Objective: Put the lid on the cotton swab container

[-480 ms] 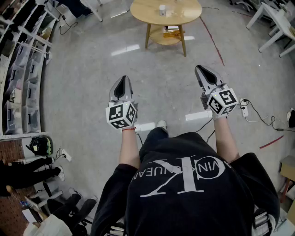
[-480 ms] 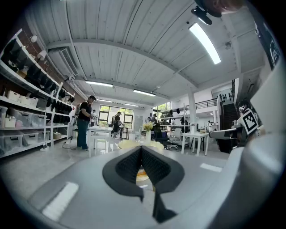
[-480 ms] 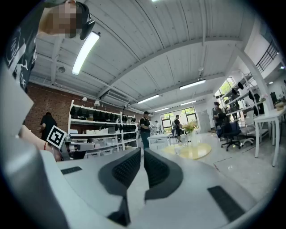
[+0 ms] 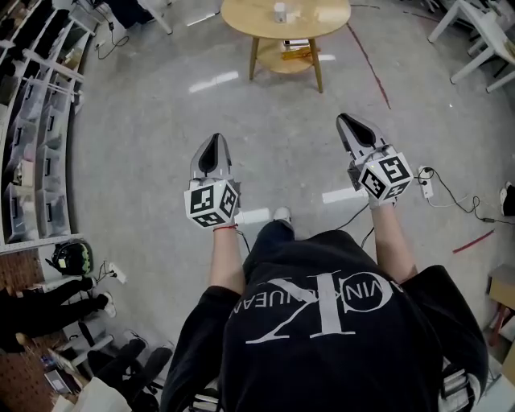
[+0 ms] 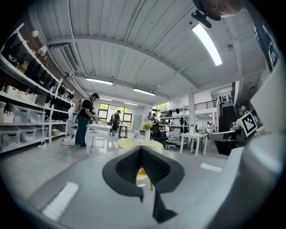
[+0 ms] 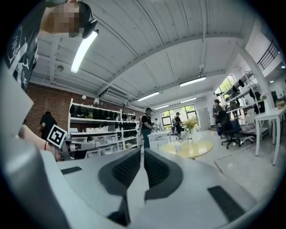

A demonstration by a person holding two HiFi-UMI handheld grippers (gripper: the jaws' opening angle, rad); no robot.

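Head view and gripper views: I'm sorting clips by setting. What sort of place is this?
Likely an open workshop or lab: shelves of storage bins, white desks, a round wooden table on bare concrete floor.

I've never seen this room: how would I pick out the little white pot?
Find the round wooden table on the grey floor, ahead of the person. A small white pot stands near the middle of its top. Unlike it, the yellowish things lie on the shelf below.
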